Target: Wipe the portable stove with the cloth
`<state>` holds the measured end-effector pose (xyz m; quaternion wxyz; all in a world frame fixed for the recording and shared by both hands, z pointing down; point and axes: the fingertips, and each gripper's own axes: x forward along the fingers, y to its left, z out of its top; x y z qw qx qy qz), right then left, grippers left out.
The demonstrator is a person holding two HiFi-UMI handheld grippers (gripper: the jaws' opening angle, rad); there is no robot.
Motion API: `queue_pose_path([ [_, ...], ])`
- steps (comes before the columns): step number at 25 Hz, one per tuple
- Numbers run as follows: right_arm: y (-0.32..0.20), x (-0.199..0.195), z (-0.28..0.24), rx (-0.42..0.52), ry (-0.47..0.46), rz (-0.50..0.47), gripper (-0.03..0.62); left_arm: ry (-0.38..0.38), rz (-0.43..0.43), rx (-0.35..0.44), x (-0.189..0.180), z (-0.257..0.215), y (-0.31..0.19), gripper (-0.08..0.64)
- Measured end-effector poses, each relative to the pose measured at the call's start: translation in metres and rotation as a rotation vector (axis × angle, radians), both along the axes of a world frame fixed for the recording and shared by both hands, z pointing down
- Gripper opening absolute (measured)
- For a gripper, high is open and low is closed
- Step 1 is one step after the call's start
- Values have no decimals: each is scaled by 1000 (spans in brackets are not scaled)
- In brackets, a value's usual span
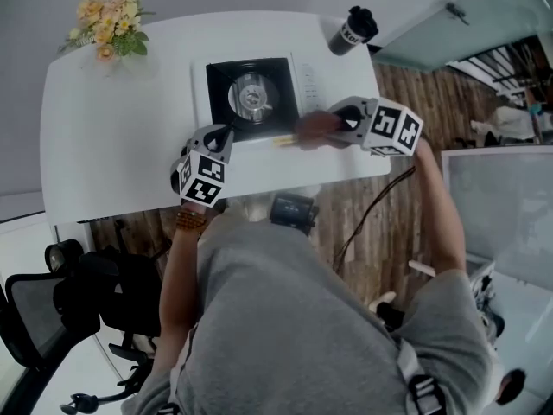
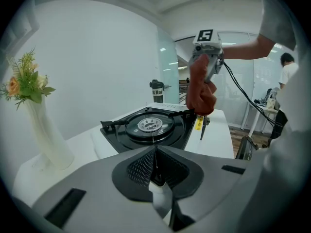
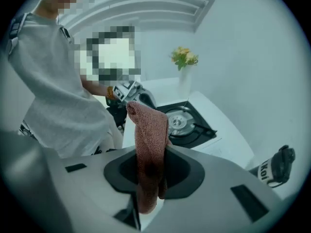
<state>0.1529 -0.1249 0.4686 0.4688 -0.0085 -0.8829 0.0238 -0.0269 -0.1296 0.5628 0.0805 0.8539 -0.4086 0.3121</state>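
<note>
The portable stove [image 1: 251, 98] is black with a round burner and lies in the middle of the white table [image 1: 112, 145]. My right gripper [image 1: 335, 121] is shut on a reddish-brown cloth [image 1: 313, 129] and holds it just off the stove's front right corner. The cloth [image 2: 200, 89] hangs bunched in the air above the stove's edge [image 2: 187, 114]. In the right gripper view the cloth [image 3: 148, 125] runs up between the jaws. My left gripper [image 1: 221, 135] is shut with nothing in it, at the stove's front left corner, and points at the burner [image 2: 151, 125].
A white vase of flowers [image 1: 108, 28] stands at the table's far left. A black tumbler [image 1: 352, 31] stands at the far right, behind the stove. The person's body is close to the table's near edge, and a black office chair [image 1: 52, 309] stands to the left.
</note>
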Motion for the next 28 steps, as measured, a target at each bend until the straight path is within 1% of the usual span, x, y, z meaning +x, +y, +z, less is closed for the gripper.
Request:
queue_pose_path([
  [3,-51,-13,-22,90,-46,49,94,1,5,-2,1,0,1,41],
  [5,-90,-19,-32,195,-42,109,94,2,8,-4,1,1,1,41],
  [9,-165,-29,-32,440,21,238,94,2,6,-3,0,1,0,41],
  [10,-178,-31,-28,483,42,265,94,1,5,-2,0,1,0,41],
  [12,-198,-34,-13,530,77,312,94,2,4,0,0,1,0,41],
  [14,-209,-36,5,525,105,353,94,3,4,0,1,1,0,41],
  [17,-209,-37,42,427,144,387,94,4,2,2,2,1,1,41],
  [20,-198,-38,74,341,173,386,94,4,1,1,2,0,1,41],
  [25,-187,-39,89,297,172,409,89,0,1,8,1,0,0,41],
  [28,-180,-45,89,277,190,374,89,-1,-1,11,0,0,0,41],
])
